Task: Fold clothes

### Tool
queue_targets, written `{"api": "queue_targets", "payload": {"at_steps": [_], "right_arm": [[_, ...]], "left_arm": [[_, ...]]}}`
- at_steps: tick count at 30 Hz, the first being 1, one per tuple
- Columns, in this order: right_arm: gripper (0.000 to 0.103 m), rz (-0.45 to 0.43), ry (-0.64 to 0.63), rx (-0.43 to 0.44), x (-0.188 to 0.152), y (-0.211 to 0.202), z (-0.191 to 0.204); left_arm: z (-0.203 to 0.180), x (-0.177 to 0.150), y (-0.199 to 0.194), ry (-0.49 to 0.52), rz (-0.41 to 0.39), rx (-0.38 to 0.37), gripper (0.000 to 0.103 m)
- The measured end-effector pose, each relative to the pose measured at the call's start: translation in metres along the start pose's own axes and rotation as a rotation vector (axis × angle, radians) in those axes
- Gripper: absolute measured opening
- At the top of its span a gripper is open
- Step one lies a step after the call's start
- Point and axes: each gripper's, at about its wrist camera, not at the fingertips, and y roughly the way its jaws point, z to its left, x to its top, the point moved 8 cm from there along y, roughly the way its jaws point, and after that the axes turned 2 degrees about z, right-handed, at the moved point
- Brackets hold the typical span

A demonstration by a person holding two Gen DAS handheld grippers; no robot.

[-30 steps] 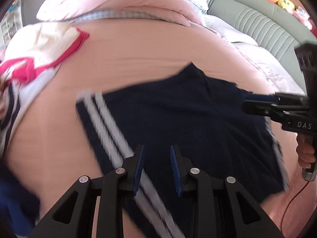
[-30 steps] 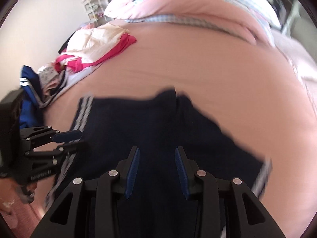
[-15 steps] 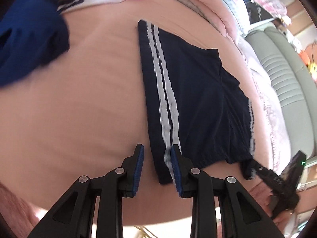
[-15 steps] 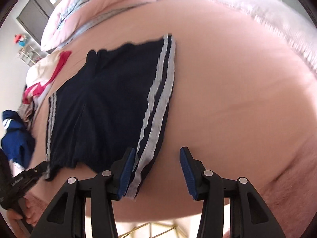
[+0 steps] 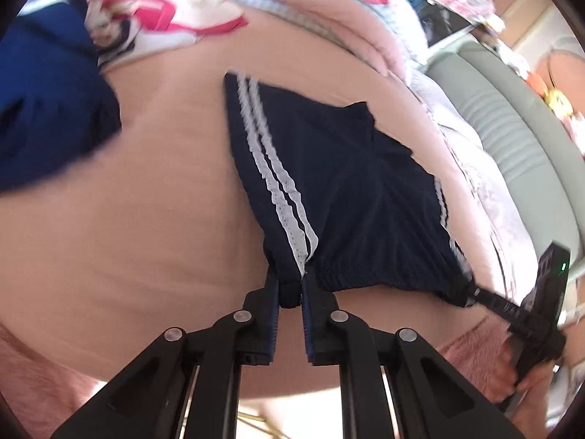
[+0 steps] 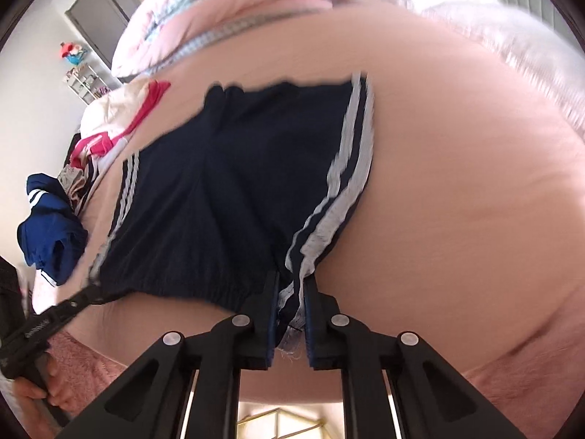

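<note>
Navy shorts held by both waistband corners on a pink bed

Nearest, the left gripper (image 5: pixel 290 289) is seen pinching the left corner of the waistband of the shorts (image 5: pixel 340 183), and the right gripper (image 6: pixel 289 314) is seen pinching the right corner, each beside the white stripes. The two corners are probably held this way so the shorts can be pulled flat and straight before a fold is made. The shorts are laid on the pink sheet (image 5: pixel 146 219), legs pointing far. Farther off, a blue garment (image 5: pixel 47 91) and a pink and white pile of clothes (image 5: pixel 164 22) are kept to the left, likely waiting their turn. A green headboard (image 5: pixel 512 128) is shown only in the left view; a shelf (image 6: pixel 86 77) and grey cupboard (image 6: pixel 98 14) are shown only in the right view.
</note>
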Motion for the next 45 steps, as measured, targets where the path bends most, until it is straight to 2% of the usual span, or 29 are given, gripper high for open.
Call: {"api": "queue_targets", "payload": {"at_steps": [2,5,8,9,12,14,15,16,17,19,21,23,25,28,31,33,35,38,42,43,45], "right_arm": [[0.010,0.008,0.026,0.045,0.000,-0.008,0.001],[0.010,0.003,0.024,0.062,-0.004,-0.016,0.003],[0.010,0.053,-0.002,0.006,-0.017,0.006,-0.005],[0.010,0.083,-0.002,-0.014,-0.023,0.017,-0.010],[0.012,0.063,-0.015,-0.026,-0.026,0.027,-0.011],[0.022,0.056,-0.030,-0.026,-0.021,0.021,-0.006],[0.025,0.043,-0.034,-0.042,-0.019,0.019,-0.006],[0.029,0.029,-0.039,-0.058,-0.017,0.016,-0.007],[0.029,0.010,-0.039,-0.073,-0.015,0.011,-0.008],[0.029,-0.035,-0.021,-0.083,-0.010,-0.001,-0.010],[0.029,-0.068,-0.022,-0.085,0.000,-0.016,-0.021],[0.029,-0.087,-0.056,-0.103,0.014,-0.028,-0.028],[0.029,-0.098,-0.132,-0.134,0.032,-0.031,-0.028],[0.029,-0.129,-0.219,-0.170,0.066,-0.025,-0.026],[0.029,-0.141,-0.241,-0.168,0.098,-0.006,-0.024],[0.029,-0.108,-0.251,-0.153,0.115,0.019,-0.025],[0.029,-0.057,-0.265,-0.159,0.124,0.048,-0.029],[0.029,-0.036,-0.247,-0.223,0.143,0.073,-0.046],[0.029,-0.036,-0.132,-0.189,0.151,0.087,-0.075],[0.029,-0.031,-0.108,-0.172,0.151,0.090,-0.081],[0.029,-0.062,-0.148,-0.159,0.149,0.090,-0.084]], "left_arm": [[0.001,0.000,-0.006,-0.009,0.011,-0.009,0.009],[0.007,-0.009,0.001,-0.017,0.059,-0.002,0.009],[0.014,-0.024,0.026,-0.024,0.143,0.024,0.011],[0.016,-0.026,0.031,-0.032,0.143,0.023,0.012],[0.017,-0.022,0.035,-0.049,0.160,0.002,0.013],[0.018,-0.015,0.033,-0.051,0.161,0.015,0.019],[0.020,-0.012,0.030,-0.049,0.147,0.048,0.023],[0.023,-0.010,0.026,-0.045,0.131,0.080,0.034],[0.026,-0.010,0.018,-0.031,0.109,0.108,0.043],[0.023,-0.001,0.007,0.008,0.076,0.145,0.043],[0.013,0.009,0.000,0.080,0.060,0.149,0.043],[-0.002,0.023,-0.004,0.157,0.041,0.137,0.043],[-0.025,0.041,0.004,0.241,0.026,0.080,0.043],[-0.058,0.065,0.028,0.363,0.021,0.027,0.042],[-0.089,0.085,0.062,0.451,0.042,0.003,0.028],[-0.105,0.095,0.087,0.491,0.066,-0.008,0.026],[-0.115,0.103,0.115,0.516,0.097,0.001,0.022],[-0.130,0.114,0.157,0.554,0.145,0.014,0.022],[-0.149,0.129,0.212,0.604,0.209,0.031,0.022],[-0.152,0.134,0.223,0.611,0.215,0.037,0.022],[-0.148,0.150,0.229,0.590,0.169,0.058,0.022]]}}
